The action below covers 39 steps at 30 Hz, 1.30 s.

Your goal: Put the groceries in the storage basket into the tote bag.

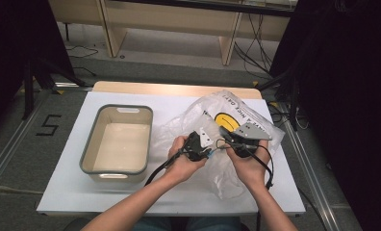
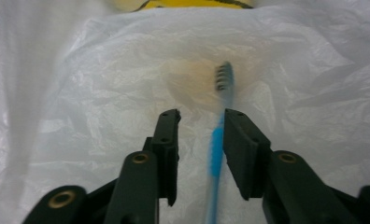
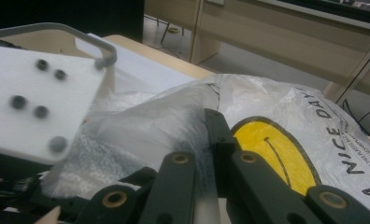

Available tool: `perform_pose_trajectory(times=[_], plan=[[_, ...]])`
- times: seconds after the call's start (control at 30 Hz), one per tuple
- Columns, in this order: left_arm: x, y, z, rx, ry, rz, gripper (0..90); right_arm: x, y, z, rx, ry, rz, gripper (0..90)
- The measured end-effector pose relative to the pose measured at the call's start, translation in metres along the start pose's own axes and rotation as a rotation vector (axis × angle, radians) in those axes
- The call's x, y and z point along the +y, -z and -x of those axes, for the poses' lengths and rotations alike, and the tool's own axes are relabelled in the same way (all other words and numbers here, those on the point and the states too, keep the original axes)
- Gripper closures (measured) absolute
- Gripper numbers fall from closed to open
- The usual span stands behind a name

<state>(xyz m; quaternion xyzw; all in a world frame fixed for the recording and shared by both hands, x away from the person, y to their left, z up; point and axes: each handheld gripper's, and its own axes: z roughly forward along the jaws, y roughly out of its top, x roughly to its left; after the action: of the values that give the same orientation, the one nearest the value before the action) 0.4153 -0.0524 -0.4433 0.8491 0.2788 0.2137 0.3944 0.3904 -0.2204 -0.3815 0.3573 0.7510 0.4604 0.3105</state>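
White worktop (image 1: pixel 63 192) carries a beige tub with grey rim (image 1: pixel 90 144) at left and a crumpled translucent plastic bag (image 1: pixel 236 103) with a yellow smiley print at right. Both hands work at the bag's near edge, close together. Right hand-held gripper (image 3: pixel 206 140) is clenched on a fold of the bag film, pinched between its jaws, the smiley just beside it. Left hand-held gripper (image 2: pixel 199 126) has its jaws parted, nothing pressed. A blue toothbrush (image 2: pixel 217 144) stands lengthwise in the gap, close against the right-side jaw, bristle head (image 2: pixel 224 77) out past the tips over bag film. Can't tell if the brush is inside the bag or on top. Its lower handle is cut off at the frame edge; brush is blurred.
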Motion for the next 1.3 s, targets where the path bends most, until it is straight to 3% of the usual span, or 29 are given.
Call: perform_pose_trajectory(times=[0.27,0.47,0.67,0.8,1.0,1.17,1.3], plan=[[-0.007,0.041,0.003,-0.02,-0.022,0.036,55.1,-0.004,0.001,0.003,-0.001,-0.005,-0.014,90.0],[-0.015,0.073,-0.003,-0.01,0.013,0.07,53.8,-0.008,0.001,0.001,0.014,-0.001,-0.036,90.0],[-0.023,0.093,-0.013,0.017,0.032,0.093,53.4,-0.016,0.001,-0.003,0.076,0.01,-0.114,90.0],[-0.024,0.096,-0.021,0.035,0.051,0.097,51.7,-0.027,-0.003,-0.005,0.142,0.019,-0.194,90.0],[-0.027,0.087,-0.028,0.032,0.08,0.053,44.2,-0.044,-0.011,-0.009,0.208,0.026,-0.309,89.0],[-0.028,0.08,-0.03,0.029,0.107,0.036,40.8,-0.055,-0.018,-0.013,0.239,0.028,-0.373,82.6],[-0.028,0.077,-0.031,0.026,0.111,0.016,40.3,-0.061,-0.019,-0.014,0.265,0.028,-0.395,70.1]])
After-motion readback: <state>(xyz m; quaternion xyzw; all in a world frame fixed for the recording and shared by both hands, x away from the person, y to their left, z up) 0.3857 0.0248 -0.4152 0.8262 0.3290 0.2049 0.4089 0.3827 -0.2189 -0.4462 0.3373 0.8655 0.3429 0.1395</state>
